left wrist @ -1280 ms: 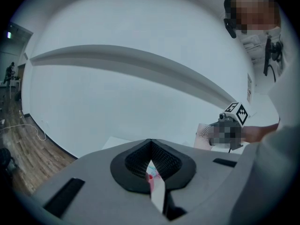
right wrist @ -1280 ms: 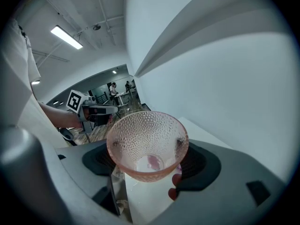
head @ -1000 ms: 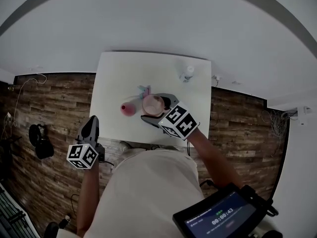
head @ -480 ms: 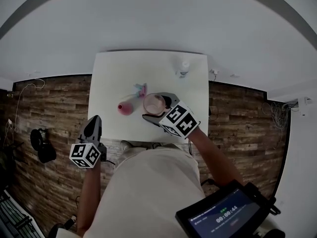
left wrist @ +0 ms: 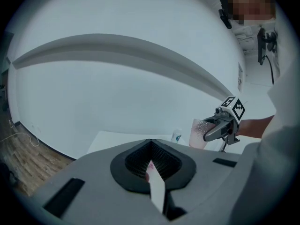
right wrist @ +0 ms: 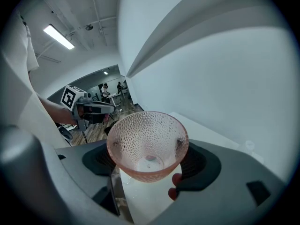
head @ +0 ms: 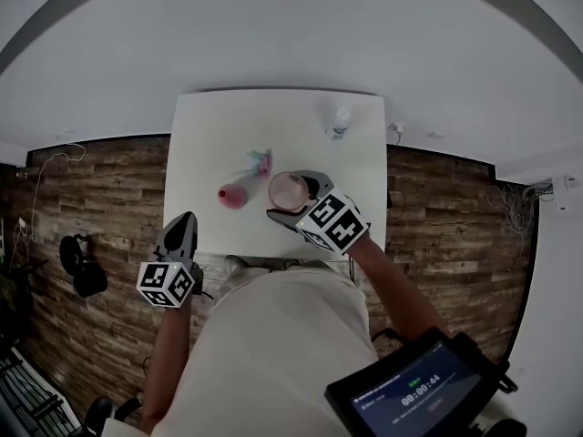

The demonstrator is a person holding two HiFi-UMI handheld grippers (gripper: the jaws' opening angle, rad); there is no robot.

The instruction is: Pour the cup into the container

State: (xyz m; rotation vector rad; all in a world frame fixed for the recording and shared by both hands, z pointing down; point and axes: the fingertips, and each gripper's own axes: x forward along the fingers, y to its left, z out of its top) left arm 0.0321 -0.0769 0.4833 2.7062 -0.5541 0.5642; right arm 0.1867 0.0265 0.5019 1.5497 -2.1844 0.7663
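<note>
Cup [right wrist: 146,139] (pink, dimpled), clamped in right tongs [right wrist: 148,164]

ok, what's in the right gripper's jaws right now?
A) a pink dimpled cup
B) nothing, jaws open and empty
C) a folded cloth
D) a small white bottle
A: in the right gripper view, the right gripper has its jaws closed on the sides of the pink dimpled cup, and the head view shows it over the white table.
</note>
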